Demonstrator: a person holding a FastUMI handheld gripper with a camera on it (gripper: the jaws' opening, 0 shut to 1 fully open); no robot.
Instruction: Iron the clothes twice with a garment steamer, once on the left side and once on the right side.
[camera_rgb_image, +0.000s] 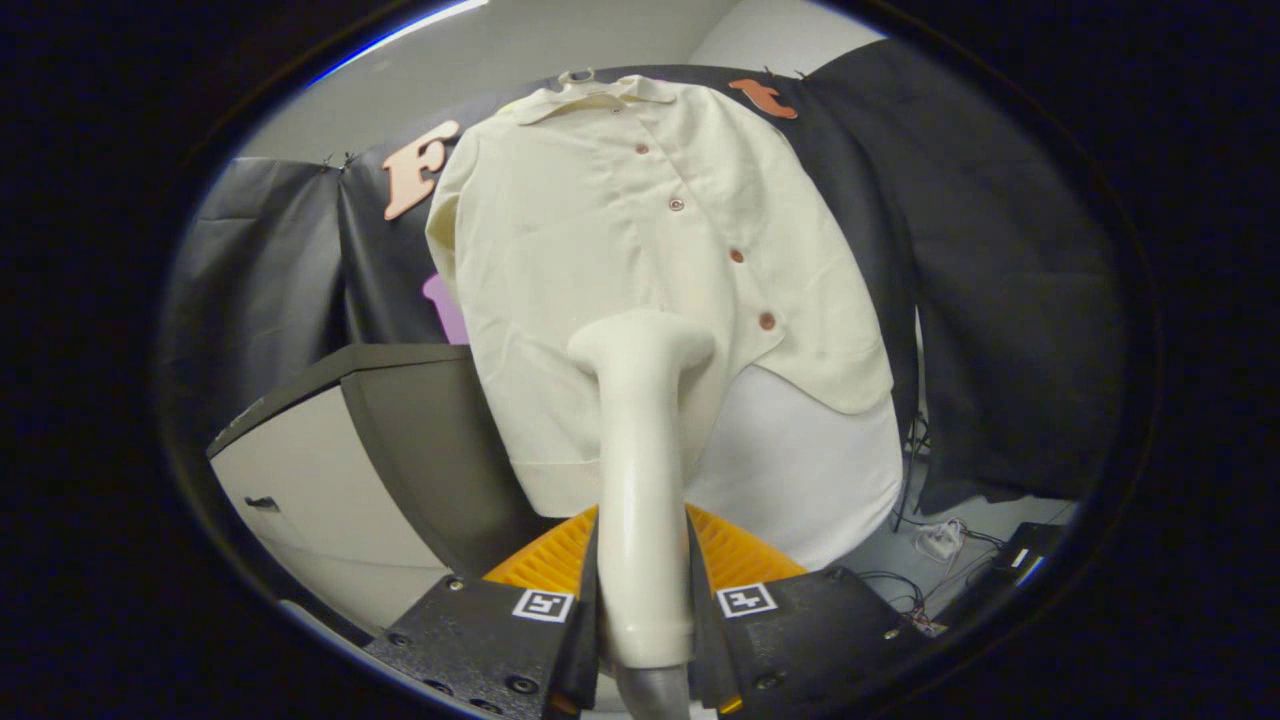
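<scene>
A cream button-up shirt (620, 250) hangs on the booth's dark wall, collar at the top, its brown buttons running down its middle. My gripper (640, 610) is shut on the handle of a cream garment steamer (640, 470), both fingers pressing its sides. The steamer rises straight ahead from between the fingers. Its head (642, 345) lies against or just in front of the lower middle of the shirt, left of the lowest button (767, 321); contact cannot be told.
A white board or cloth (810, 470) hangs below the shirt's hem. A dark-topped cabinet (380, 420) with a pale front stands to the left. Cables and a white plug (940, 540) lie on the floor at the right, below a dark curtain (1000, 300).
</scene>
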